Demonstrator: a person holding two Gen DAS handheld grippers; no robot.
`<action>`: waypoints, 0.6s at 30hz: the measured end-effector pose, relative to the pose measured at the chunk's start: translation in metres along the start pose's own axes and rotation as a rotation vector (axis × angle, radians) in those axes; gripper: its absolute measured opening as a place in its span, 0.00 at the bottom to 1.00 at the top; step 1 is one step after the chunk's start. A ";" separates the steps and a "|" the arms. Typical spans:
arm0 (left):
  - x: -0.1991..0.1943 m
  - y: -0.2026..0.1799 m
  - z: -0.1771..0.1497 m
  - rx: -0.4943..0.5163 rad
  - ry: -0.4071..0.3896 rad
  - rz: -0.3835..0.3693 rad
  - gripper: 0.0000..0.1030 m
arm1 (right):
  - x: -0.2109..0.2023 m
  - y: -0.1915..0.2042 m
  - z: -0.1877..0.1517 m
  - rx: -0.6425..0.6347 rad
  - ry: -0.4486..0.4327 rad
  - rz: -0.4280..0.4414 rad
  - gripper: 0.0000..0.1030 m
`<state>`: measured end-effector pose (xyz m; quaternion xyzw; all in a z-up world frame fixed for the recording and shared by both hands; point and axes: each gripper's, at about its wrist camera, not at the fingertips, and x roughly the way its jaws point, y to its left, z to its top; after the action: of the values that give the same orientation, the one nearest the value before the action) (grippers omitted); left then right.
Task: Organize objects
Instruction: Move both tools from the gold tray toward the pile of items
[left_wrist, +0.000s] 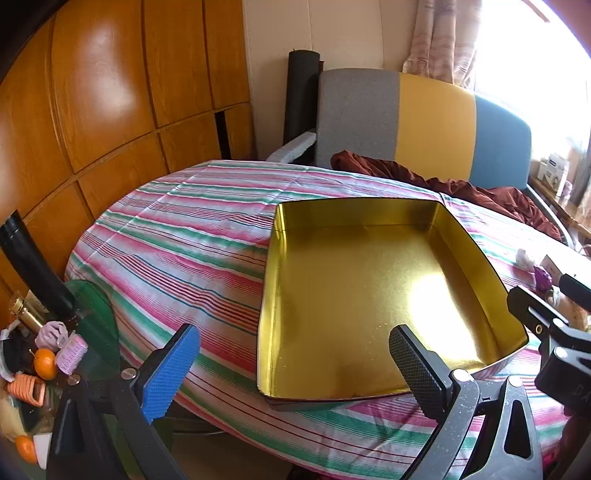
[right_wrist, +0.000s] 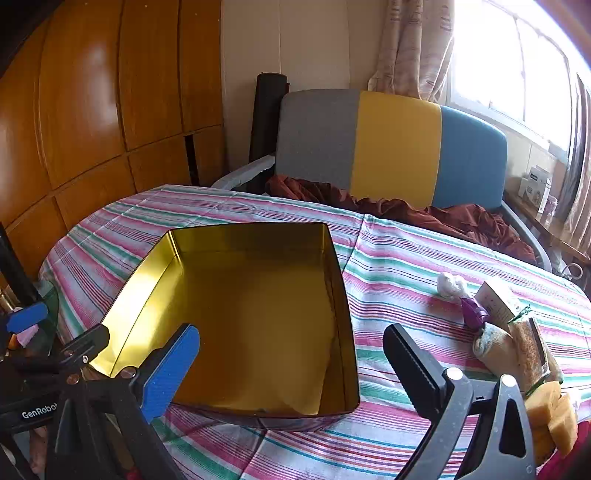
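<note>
Tin below, ahead of both open jaws

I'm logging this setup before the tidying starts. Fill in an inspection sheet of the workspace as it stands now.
Surface: striped cloth covers the table, lightly creased.
Job's things: gold tin tray sits open and empty; beside it on the right lie a white wad, a purple item, a small carton and yellow sponges.
Clutter: at the left, off the cloth, oranges, a pink roller and an orange clip.
Grippers: left hand-held gripper and right hand-held gripper both open, holding nothing.
Cables: nothing seen.
Surroundings: wooden cabinets, grey-yellow-blue sofa with brown fabric, curtained window.
</note>
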<state>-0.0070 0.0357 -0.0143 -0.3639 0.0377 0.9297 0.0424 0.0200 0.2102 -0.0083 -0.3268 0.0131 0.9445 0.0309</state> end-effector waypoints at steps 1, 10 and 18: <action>0.000 -0.002 -0.001 0.004 0.001 -0.003 1.00 | -0.001 -0.002 0.000 0.002 -0.001 -0.001 0.99; 0.001 -0.014 -0.004 0.043 0.015 -0.033 1.00 | -0.007 -0.021 0.000 0.040 -0.009 -0.021 0.99; 0.004 -0.026 -0.006 0.088 0.042 -0.091 1.00 | -0.019 -0.050 -0.001 0.099 -0.025 -0.070 0.99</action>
<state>-0.0026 0.0615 -0.0226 -0.3823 0.0627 0.9165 0.0999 0.0388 0.2590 0.0027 -0.3133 0.0480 0.9450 0.0802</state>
